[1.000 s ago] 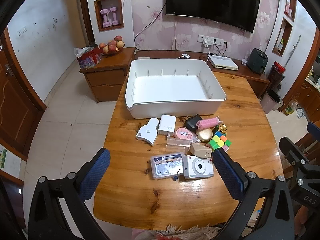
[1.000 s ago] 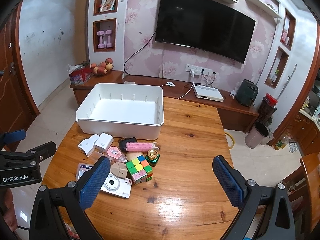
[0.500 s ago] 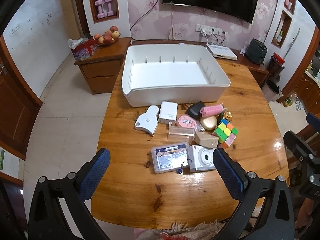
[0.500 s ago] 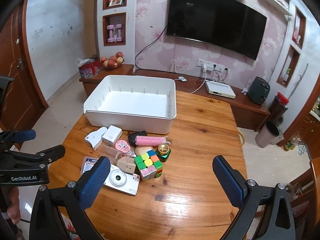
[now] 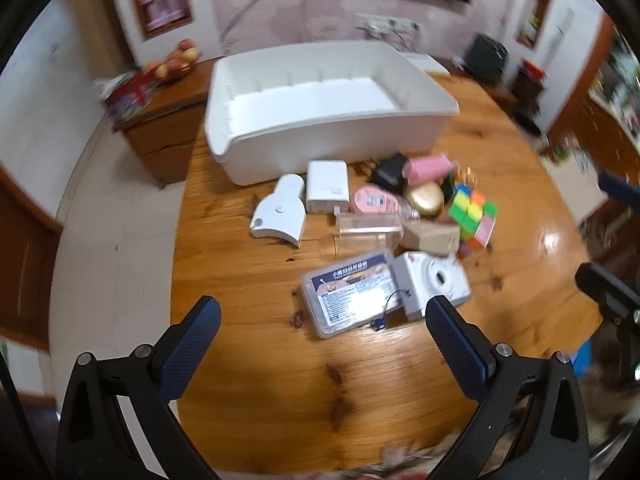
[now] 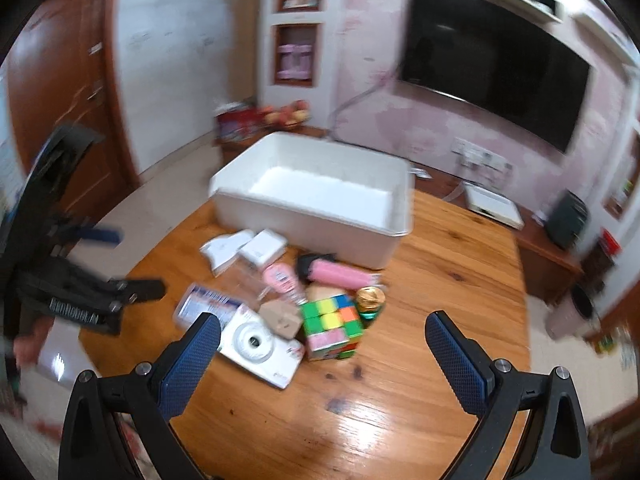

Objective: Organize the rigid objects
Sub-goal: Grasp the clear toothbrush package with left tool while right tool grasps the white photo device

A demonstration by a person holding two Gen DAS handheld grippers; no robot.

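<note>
On the wooden table (image 5: 256, 364), the empty white bin (image 5: 320, 104) sits at the far side, the clutter just before it. The clear labelled case (image 5: 350, 292) lies straight ahead of the left gripper (image 5: 320, 344), long axis slanting across its wide, empty jaws. The right gripper (image 6: 320, 356), equally wide, faces the white camera (image 6: 260, 346) and the Rubik's cube (image 6: 332, 326).

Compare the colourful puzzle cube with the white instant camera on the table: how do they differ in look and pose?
The puzzle cube is a block of many bright colours; the instant camera is plain white with a round lens. The cube stands on one face, while the camera lies flat, lens up. Both rest on the wooden table, outside the white bin.
</note>
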